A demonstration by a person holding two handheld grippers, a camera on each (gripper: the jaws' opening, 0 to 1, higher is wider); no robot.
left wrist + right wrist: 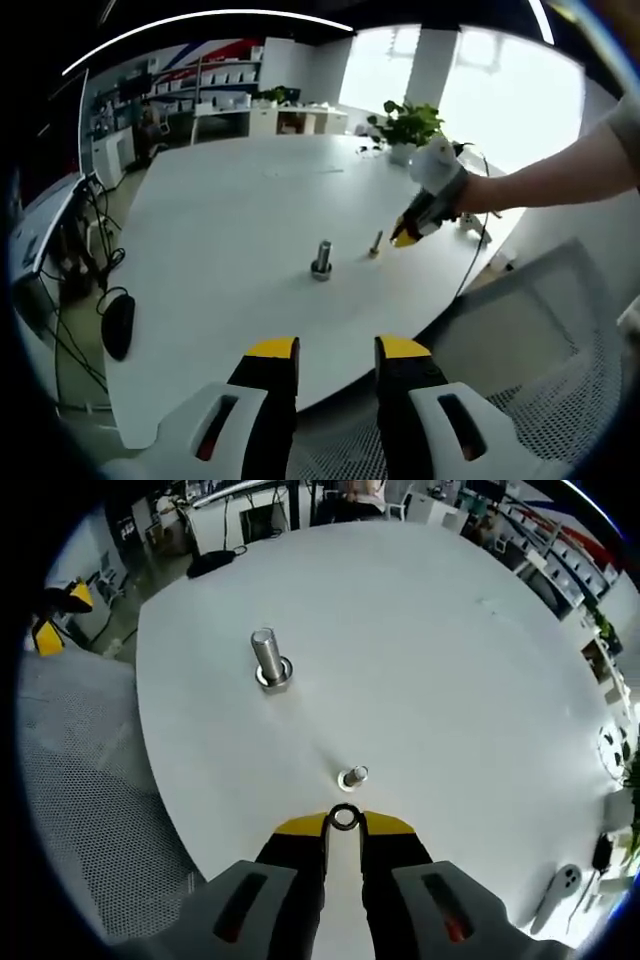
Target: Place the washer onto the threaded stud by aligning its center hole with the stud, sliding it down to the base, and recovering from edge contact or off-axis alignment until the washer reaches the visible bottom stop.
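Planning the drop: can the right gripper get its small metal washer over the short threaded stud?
Probably yes. The right gripper, shut on the small metal washer, sits just short of the short threaded stud, with bare white table between them.

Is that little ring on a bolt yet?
Not yet. The washer is pinched between the right gripper tips, apart from the small stud.

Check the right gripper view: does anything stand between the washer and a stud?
Nothing visible does. The right gripper pinches the small metal ring washer; bare white table separates it from the short stud and the taller threaded stud.
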